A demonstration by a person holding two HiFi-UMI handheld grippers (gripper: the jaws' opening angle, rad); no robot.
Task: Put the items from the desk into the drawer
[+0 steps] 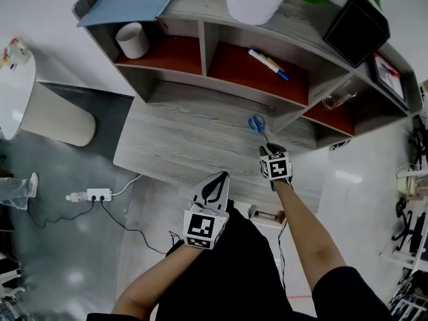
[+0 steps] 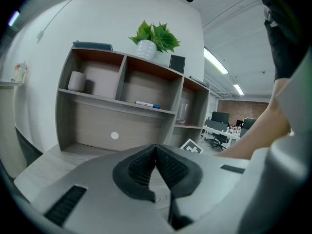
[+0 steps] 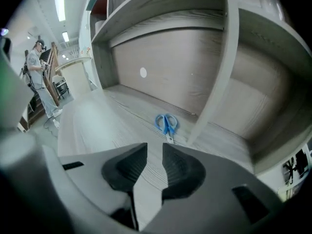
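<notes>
Right tool (image 3: pixel 155 152) hangs just short of the scissors (image 3: pixel 167 124), jaws partly apart with nothing between them. The left tool (image 2: pixel 156 149) is closed tip to tip and empty, back near the front edge of the worktop (image 1: pixel 180 139). The scissors lie flat on the worktop beside the foot of the shelf unit's upright divider (image 3: pixel 214 96). Their blue loop handles face the back, and the short closed blades point toward my right tool. I judge them light, rigid and slick on the metal. I'd pinch across the plastic handles, where there's thickness to bite.
</notes>
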